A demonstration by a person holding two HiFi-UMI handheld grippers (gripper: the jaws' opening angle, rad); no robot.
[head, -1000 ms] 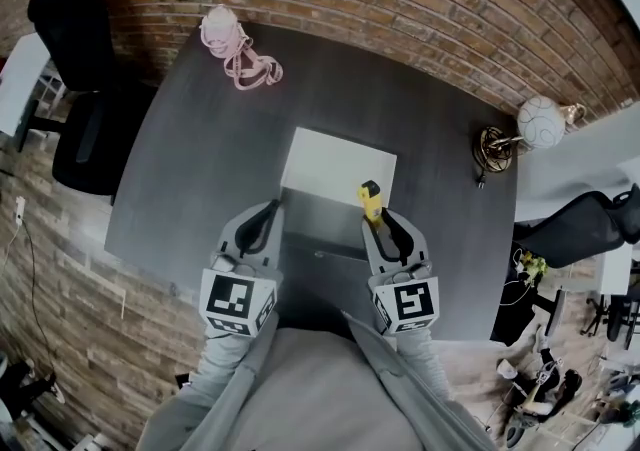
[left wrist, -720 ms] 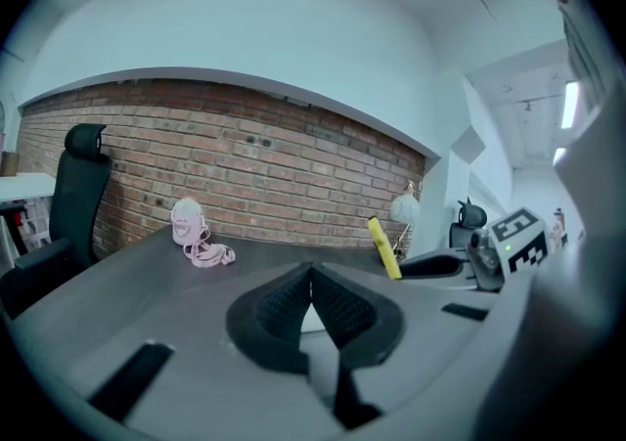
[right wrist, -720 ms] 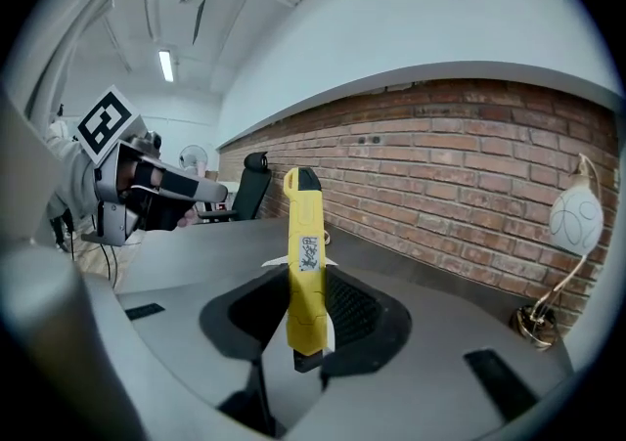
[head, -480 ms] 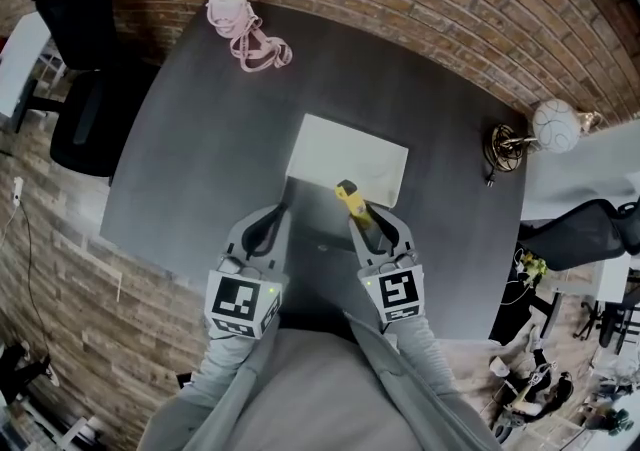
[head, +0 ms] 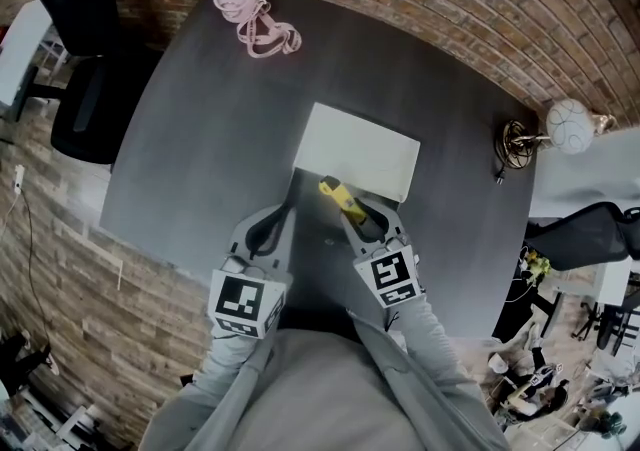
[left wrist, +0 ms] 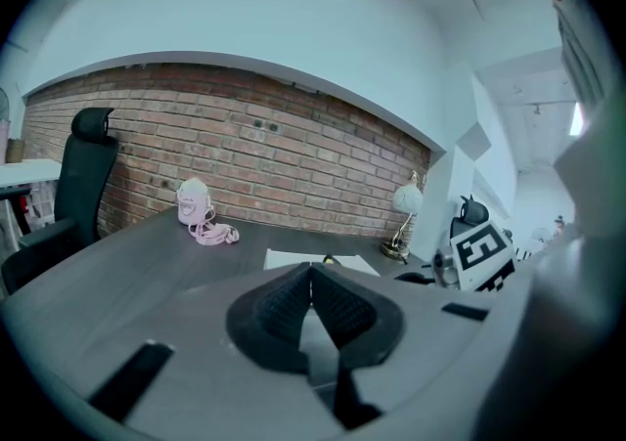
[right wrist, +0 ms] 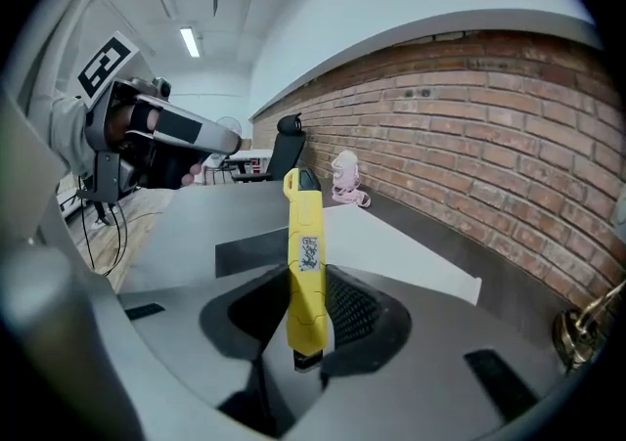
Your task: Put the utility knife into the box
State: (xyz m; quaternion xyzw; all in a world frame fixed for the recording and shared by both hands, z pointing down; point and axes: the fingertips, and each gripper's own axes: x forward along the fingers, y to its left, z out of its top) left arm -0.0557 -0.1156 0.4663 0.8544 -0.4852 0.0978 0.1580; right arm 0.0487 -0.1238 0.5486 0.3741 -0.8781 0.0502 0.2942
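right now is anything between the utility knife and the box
Nothing visible stands between them. The right gripper is shut on the yellow utility knife, whose tip points at the near edge of the white box. The left gripper, shut and empty, sits off to the left, clear of that path.

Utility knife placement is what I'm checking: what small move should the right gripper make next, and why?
Probably carry the utility knife a little farther forward over the box before opening: the right gripper is shut on it, and in the head view only its tip reaches the box's near edge.
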